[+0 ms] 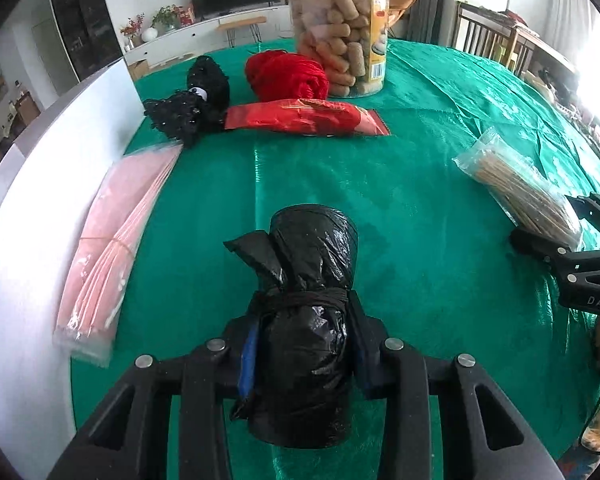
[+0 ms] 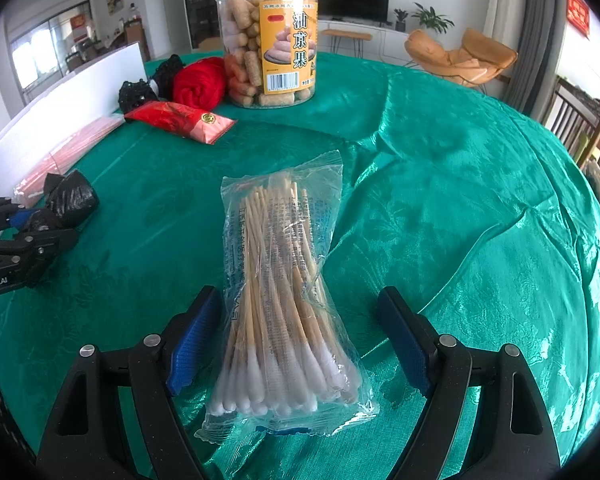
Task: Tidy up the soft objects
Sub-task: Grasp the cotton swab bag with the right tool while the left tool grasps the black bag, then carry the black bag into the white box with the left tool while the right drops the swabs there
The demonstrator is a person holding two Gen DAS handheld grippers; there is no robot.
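Note:
A black roll of bin bags [image 1: 312, 240], tied round the middle with dark string, sits between the blue pads of my left gripper [image 1: 304, 320], which is shut on it just above the green tablecloth [image 1: 400, 200]. The right wrist view shows that roll [image 2: 74, 198] and gripper [image 2: 40, 228] at the left edge. My right gripper [image 2: 298, 300] stands open, its fingers on either side of a clear packet of cotton swabs [image 2: 280, 264] that lies flat on the cloth; neither pad presses on it.
A white board [image 1: 40, 200] stands along the left, with a pink flat packet [image 1: 108, 248] lying beside it. Further back are black yarn [image 1: 196, 100], red yarn [image 1: 288, 76], a red foil packet [image 1: 304, 118] and a tall snack jar [image 1: 340, 28].

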